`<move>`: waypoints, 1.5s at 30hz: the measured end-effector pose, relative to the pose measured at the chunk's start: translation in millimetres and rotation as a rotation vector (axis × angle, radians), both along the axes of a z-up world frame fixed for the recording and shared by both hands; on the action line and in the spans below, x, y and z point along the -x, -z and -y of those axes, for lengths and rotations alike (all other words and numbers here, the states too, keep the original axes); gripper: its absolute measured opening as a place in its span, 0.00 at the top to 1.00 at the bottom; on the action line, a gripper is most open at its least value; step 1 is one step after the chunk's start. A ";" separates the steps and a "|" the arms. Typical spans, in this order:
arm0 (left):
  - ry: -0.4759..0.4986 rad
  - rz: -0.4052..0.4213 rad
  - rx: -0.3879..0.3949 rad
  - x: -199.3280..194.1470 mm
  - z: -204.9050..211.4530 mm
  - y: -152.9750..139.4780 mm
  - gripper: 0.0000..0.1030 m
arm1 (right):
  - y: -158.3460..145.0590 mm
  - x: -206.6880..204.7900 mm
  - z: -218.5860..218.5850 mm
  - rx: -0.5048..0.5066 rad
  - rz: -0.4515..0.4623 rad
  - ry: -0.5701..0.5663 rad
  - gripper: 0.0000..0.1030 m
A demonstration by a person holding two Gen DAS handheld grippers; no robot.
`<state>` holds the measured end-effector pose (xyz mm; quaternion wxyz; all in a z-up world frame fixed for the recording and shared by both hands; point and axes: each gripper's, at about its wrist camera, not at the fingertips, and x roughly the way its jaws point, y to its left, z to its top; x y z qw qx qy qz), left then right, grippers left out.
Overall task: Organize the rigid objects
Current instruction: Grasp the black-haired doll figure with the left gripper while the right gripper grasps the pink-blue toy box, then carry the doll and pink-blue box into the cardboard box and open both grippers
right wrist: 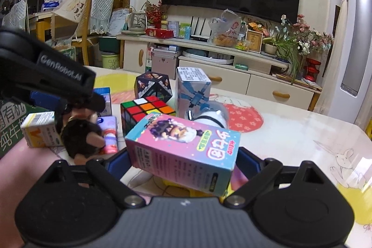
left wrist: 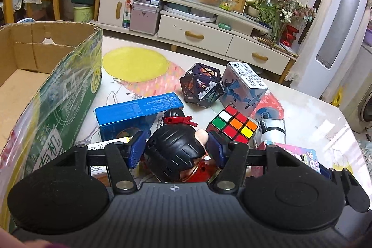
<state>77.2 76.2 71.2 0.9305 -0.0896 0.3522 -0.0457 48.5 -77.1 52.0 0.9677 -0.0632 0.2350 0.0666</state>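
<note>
My left gripper (left wrist: 176,148) is shut on a doll (left wrist: 172,145) with black hair, a red ribbon and red clothes; its blue pads (left wrist: 136,148) press on both sides of the head. In the right wrist view the same doll (right wrist: 79,138) hangs under the left gripper's black housing (right wrist: 62,76). My right gripper (right wrist: 183,162) holds a pink printed box (right wrist: 183,148) by its two ends, and the box is tilted. Behind it sit a Rubik's cube (right wrist: 146,110), a dark folding cube (right wrist: 153,85) and a white-and-blue box (right wrist: 193,87).
An open cardboard carton (left wrist: 46,85) stands at the left of the white table (right wrist: 302,131). A blue box (left wrist: 139,108), a white cylinder (left wrist: 272,131) and small cartons (right wrist: 39,129) lie around the doll. A pink sleeve (right wrist: 23,166) shows at lower left. A TV cabinet stands beyond.
</note>
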 end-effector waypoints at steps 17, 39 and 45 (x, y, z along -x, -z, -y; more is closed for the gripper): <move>0.014 0.088 0.068 21.8 -17.9 -26.5 0.33 | -3.6 17.8 -6.0 0.016 0.016 0.031 0.09; -0.006 0.262 0.117 53.7 -56.2 -65.9 0.33 | -53.2 51.7 -44.4 -0.061 0.054 0.038 0.09; -0.055 0.276 0.129 57.2 -73.8 -67.7 0.33 | -74.4 58.4 -78.8 -0.057 0.084 -0.042 0.09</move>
